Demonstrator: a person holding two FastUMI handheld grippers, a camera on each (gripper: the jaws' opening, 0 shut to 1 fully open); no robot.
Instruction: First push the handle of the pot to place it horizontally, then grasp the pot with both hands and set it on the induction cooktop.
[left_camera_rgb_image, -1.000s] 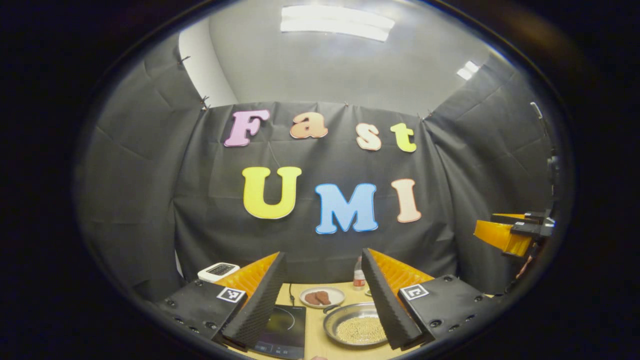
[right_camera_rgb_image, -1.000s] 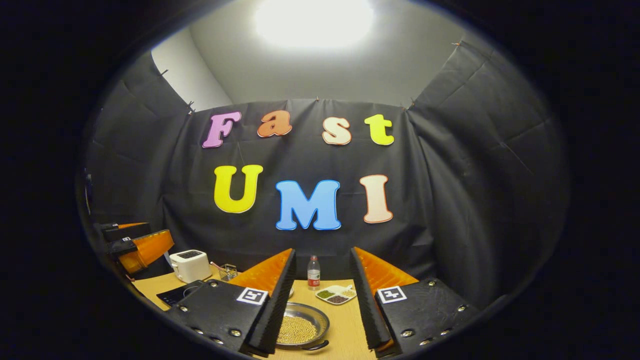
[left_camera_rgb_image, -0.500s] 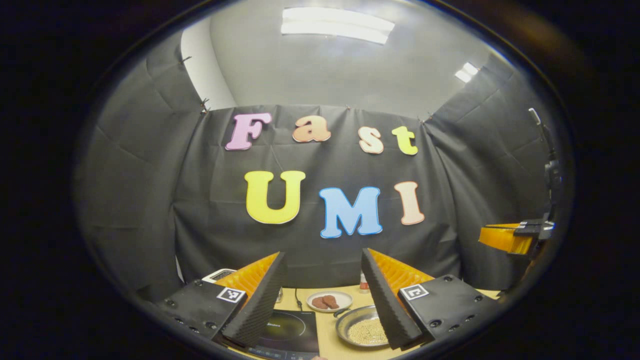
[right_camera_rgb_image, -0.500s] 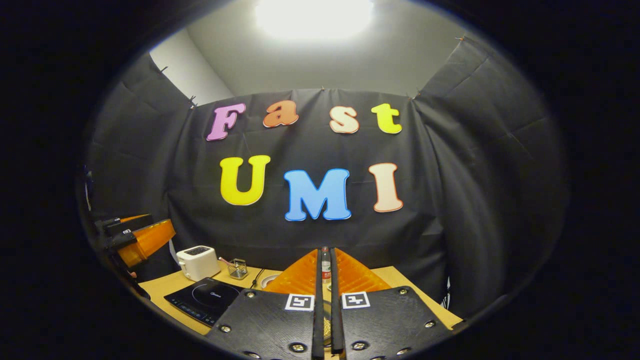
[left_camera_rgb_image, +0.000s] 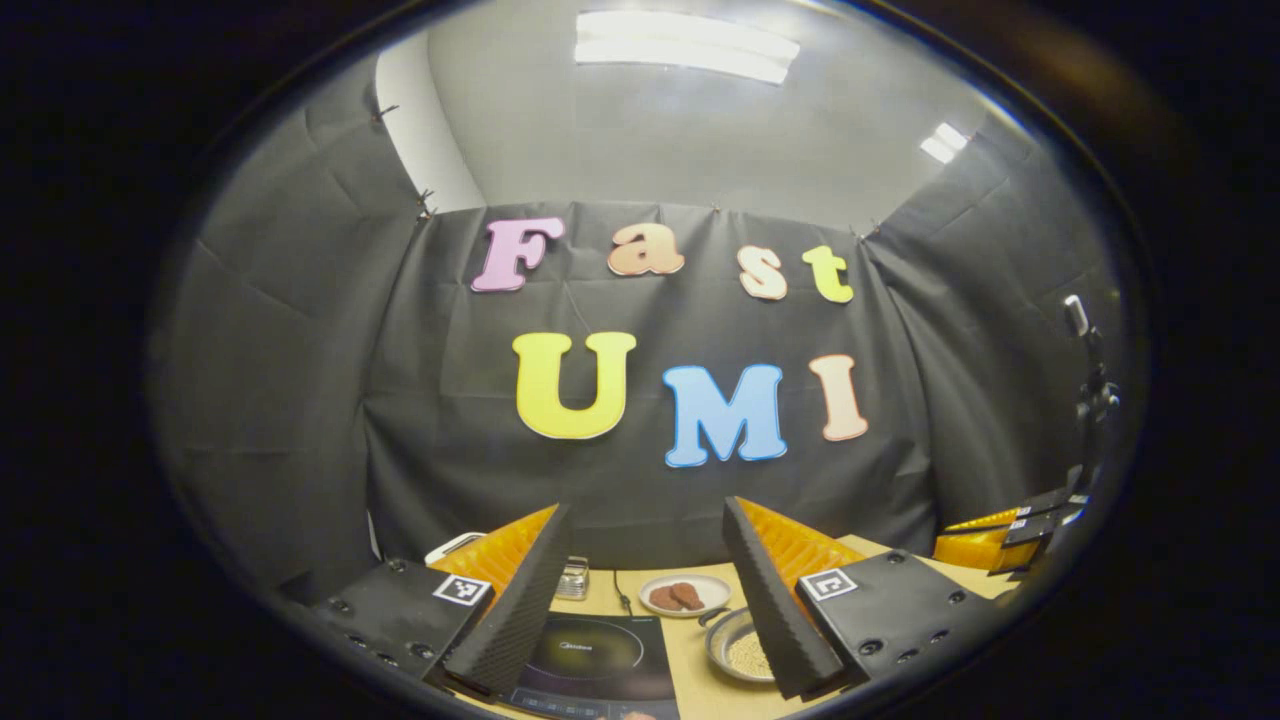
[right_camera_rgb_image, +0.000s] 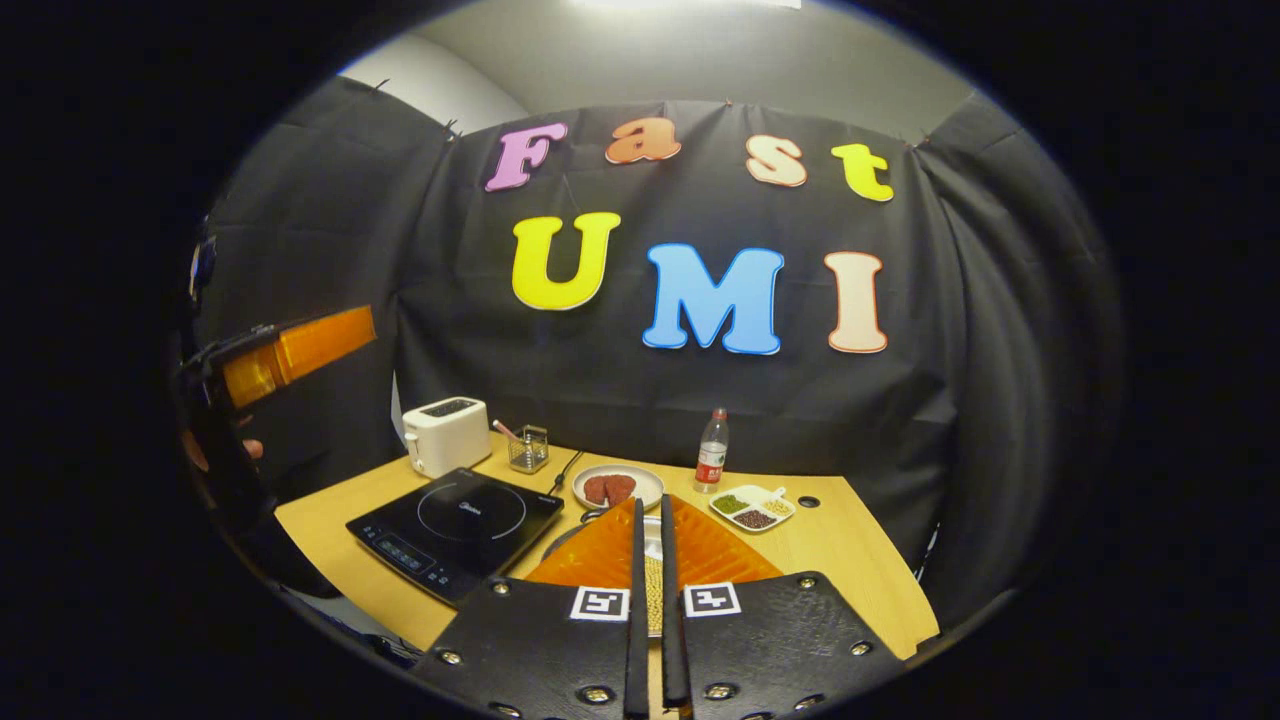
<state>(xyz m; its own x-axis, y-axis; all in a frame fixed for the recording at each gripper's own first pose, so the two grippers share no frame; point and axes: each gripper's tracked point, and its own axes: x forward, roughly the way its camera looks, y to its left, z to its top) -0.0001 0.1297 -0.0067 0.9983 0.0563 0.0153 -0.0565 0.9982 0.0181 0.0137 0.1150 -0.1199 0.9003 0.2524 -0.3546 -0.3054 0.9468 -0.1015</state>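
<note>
My right gripper (right_camera_rgb_image: 650, 520) has snapped together, dipped toward pot (left_camera_rgb_image: 745, 652); fingers near-touching, pinching nothing. Left gripper (left_camera_rgb_image: 645, 590) spread above cooktop (right_camera_rgb_image: 455, 520). Judging handle push next.

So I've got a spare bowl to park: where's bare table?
The table's right side is bare, from the sectioned dish to the right edge, as is the front-left corner before the induction cooktop. The back is crowded: toaster, glass holder, meat plate, bottle.
</note>
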